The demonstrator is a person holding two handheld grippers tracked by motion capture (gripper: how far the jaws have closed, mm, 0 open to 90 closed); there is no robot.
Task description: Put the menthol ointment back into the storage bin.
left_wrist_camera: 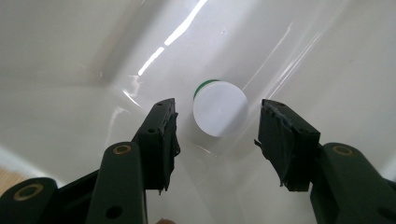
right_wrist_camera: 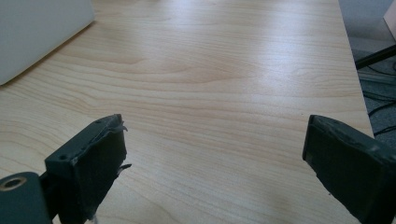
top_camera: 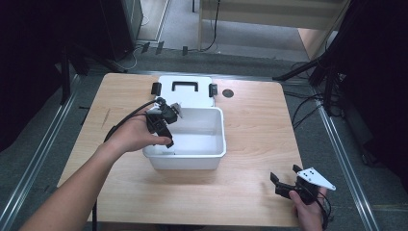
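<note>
The left claw (left_wrist_camera: 215,140) hangs inside the white bin (top_camera: 217,144), jaws apart on either side of a small white-capped bottle (left_wrist_camera: 220,108) lying on the bin's floor. The right claw (right_wrist_camera: 212,163) rests open above the table (right_wrist_camera: 224,70).

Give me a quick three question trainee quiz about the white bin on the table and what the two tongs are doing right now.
1. True or false: the left tongs are clamped on the white cap.
2. Where does the lid lie? A) on the bin B) on the table behind the bin C) on the floor
3. Fill in: the right tongs hang open above bare ____.

Key: 1 false, they are open with the cap between the jaws, untouched; 2 B; 3 table.
</note>
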